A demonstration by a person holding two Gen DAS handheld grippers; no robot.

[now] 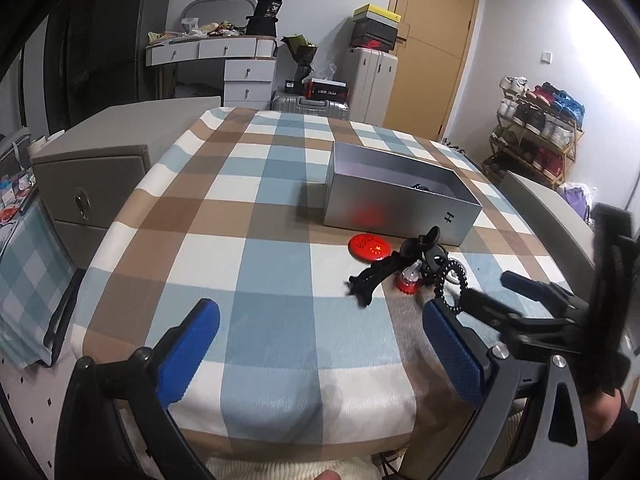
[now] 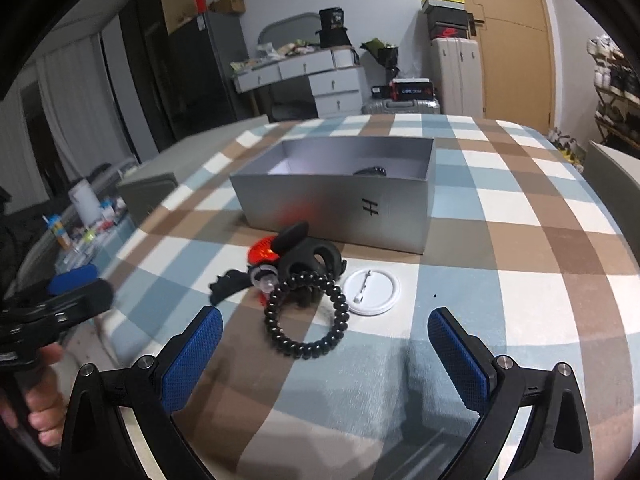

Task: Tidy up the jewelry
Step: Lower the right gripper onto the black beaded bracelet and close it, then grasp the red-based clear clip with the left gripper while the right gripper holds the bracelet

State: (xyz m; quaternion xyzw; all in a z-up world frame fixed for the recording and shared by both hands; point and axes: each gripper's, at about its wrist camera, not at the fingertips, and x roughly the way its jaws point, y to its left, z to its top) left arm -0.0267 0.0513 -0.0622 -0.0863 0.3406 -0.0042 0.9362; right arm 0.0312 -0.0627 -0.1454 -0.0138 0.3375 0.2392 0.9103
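Both tongs hang above the near edge of a tabletop (image 2: 520,208) covered in a blue, brown and white checked cloth. The right tongs (image 2: 325,354) stand wide open with nothing between their blue pads, pointing at a small heap of jewelry and hair things just ahead. Nearest them lies a black coiled bracelet (image 2: 306,316), its far side touching a black claw clip (image 2: 308,258). Just right of the coil sits a white round pin badge (image 2: 372,290), back side up. A red round badge (image 2: 262,255) shows behind the clip, and a small clear-and-red piece (image 2: 266,282) is tucked under it. Behind the heap stands an open silver box (image 2: 340,208) with one dark item inside, too small to identify. The left tongs (image 1: 320,352) are also spread open and empty, over bare cloth to the left of the heap.
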